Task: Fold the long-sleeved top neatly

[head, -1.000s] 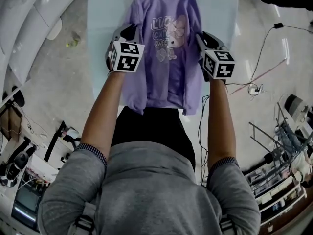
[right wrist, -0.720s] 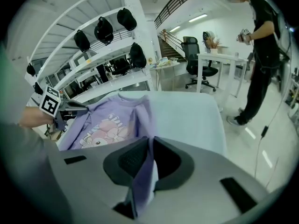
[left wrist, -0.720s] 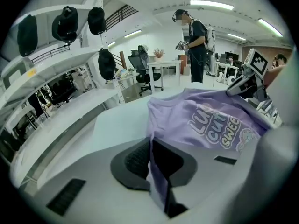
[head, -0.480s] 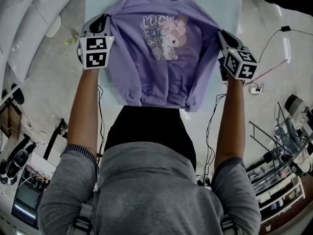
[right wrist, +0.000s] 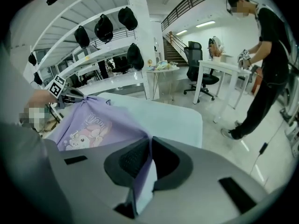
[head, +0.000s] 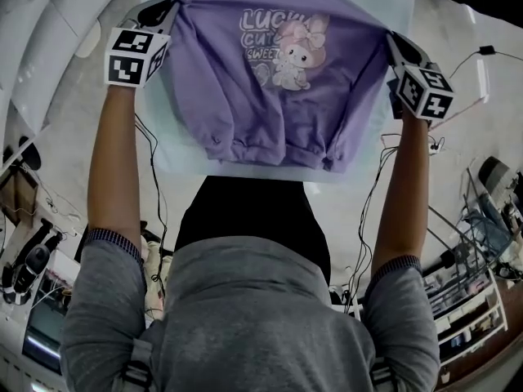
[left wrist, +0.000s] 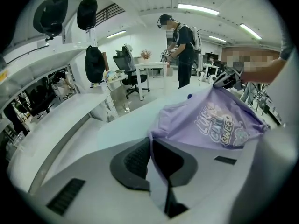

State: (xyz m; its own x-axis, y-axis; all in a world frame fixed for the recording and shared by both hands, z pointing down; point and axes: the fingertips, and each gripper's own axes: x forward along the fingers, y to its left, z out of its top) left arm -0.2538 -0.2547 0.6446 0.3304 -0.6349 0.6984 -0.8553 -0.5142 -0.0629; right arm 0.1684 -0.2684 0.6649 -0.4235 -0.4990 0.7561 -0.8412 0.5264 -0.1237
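A purple long-sleeved top (head: pixel 278 80) with a cartoon print is held stretched, front up, over the pale blue table (head: pixel 176 158). My left gripper (head: pixel 163 11) is shut on the fabric at the top's left side, and the cloth (left wrist: pixel 210 120) runs pinched between its pads (left wrist: pixel 135 160). At the top's right side is my right gripper (head: pixel 392 43), whose jaws are closing with the purple fabric (right wrist: pixel 98 122) pressed between the pads (right wrist: pixel 135 160). The sleeves are hidden, folded under or behind the body. The hem lies near the table's front edge.
White curved shelving with black caps (left wrist: pixel 96 62) stands left of the table. A person (left wrist: pixel 182 41) works at a white desk beyond, and the same person (right wrist: pixel 266 64) is in the right gripper view. Cables (head: pixel 458 64) lie on the floor at the right, with racks (head: pixel 482 300) farther back.
Both grippers have moved apart and farther over the table. The top, bunched narrow with its hem hanging over the front edge, is now spread wide with the hem on the table.
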